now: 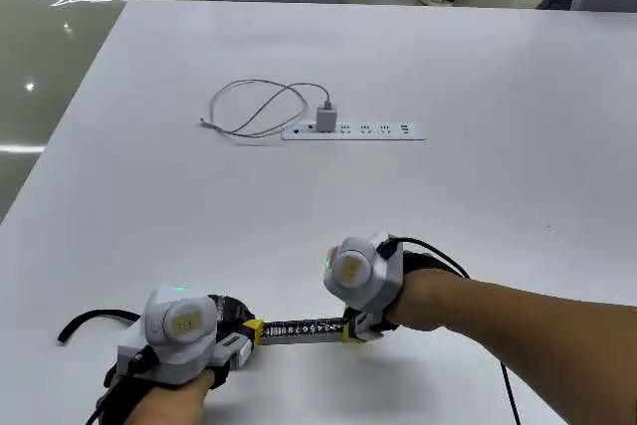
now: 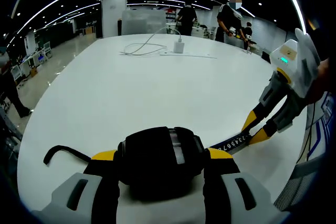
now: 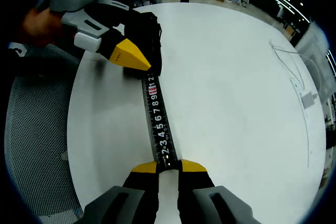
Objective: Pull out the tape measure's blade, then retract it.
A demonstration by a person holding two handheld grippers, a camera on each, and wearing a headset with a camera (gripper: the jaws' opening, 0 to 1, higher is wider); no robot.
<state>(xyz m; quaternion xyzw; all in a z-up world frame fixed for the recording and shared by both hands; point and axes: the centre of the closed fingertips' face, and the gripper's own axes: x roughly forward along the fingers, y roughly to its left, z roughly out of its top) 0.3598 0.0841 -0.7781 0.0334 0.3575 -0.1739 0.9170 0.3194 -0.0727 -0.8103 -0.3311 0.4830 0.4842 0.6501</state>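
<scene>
A black tape measure case sits between the yellow-tipped fingers of my left gripper, which is shut on it near the table's front edge. Its strap trails off to the left. The numbered blade runs a short way out of the case to my right gripper, which is shut on the blade's end. In the head view the blade spans the gap between the left gripper and the right gripper, low over the table.
A white power strip with a plugged-in charger and a looped white cable lies mid-table. The white table stretches far ahead. People stand beyond the far edge. A mesh chair sits below the near edge.
</scene>
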